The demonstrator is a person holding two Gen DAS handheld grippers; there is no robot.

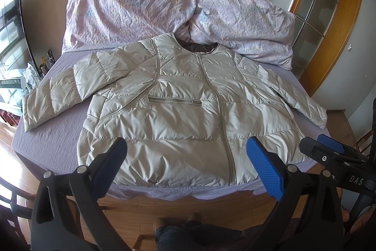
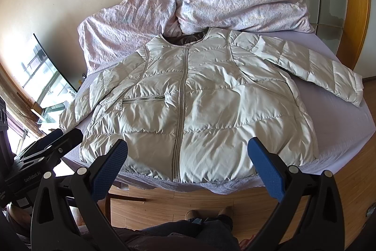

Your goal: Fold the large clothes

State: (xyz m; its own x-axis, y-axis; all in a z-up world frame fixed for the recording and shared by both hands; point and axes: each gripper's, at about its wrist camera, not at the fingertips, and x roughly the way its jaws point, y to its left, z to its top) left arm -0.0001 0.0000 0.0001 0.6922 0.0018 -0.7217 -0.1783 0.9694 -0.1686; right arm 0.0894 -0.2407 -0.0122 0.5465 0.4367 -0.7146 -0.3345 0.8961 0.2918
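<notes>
A pale grey-white puffer jacket (image 1: 178,107) lies front up and zipped on a lilac bed (image 1: 47,147), collar away from me, both sleeves spread out sideways. It also shows in the right wrist view (image 2: 206,105). My left gripper (image 1: 188,152) is open and empty, held above the jacket's hem near the bed's front edge. My right gripper (image 2: 188,152) is open and empty too, above the hem. The right gripper also shows at the right edge of the left wrist view (image 1: 329,149); the left gripper shows at the left edge of the right wrist view (image 2: 54,140).
A crumpled floral duvet (image 1: 164,11) is heaped at the bed's head against the wall. A television (image 1: 11,34) and a cluttered stand are at the left. A wooden glass-paned door (image 1: 317,4) is at the right. A wooden floor (image 1: 188,208) and the person's legs (image 1: 188,234) are below.
</notes>
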